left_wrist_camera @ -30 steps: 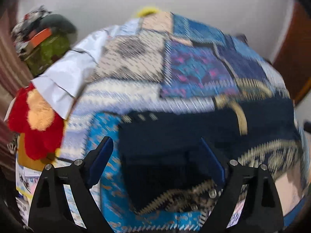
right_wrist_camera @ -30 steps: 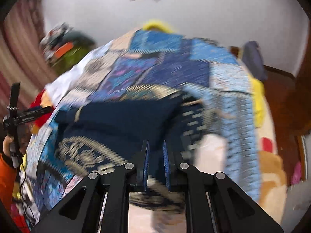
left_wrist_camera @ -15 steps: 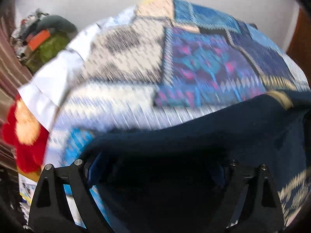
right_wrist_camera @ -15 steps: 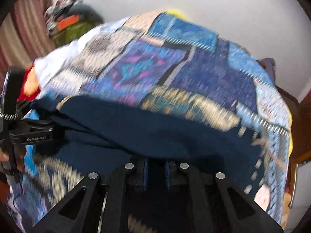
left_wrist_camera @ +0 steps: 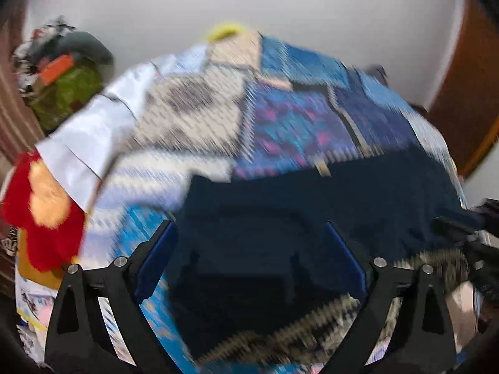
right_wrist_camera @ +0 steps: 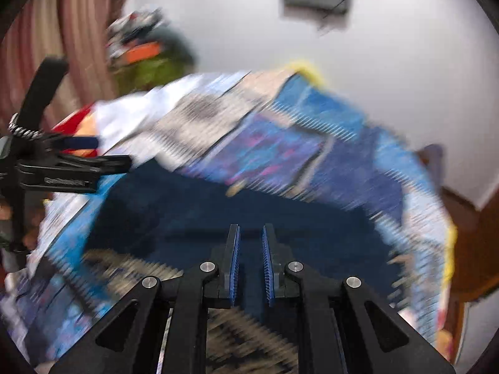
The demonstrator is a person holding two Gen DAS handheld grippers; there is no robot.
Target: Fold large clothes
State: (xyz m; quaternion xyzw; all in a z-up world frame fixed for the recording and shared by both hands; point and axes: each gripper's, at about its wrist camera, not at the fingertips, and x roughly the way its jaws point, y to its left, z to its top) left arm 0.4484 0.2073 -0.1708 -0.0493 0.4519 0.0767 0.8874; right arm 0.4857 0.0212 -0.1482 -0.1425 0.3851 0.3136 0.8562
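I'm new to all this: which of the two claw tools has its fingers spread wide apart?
The left gripper: its blue fingers stand far apart over the dark navy garment. The right gripper has its fingers nearly together, with only a narrow slot.

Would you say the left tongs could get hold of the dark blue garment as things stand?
Probably yes: the left tongs stand open right over the dark blue garment, with nothing lying between them.

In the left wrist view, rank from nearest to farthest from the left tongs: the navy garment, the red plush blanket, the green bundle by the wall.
1. navy garment, between and just ahead of the left tongs.
2. red plush blanket, off to the left edge.
3. green bundle, far upper left against the wall.
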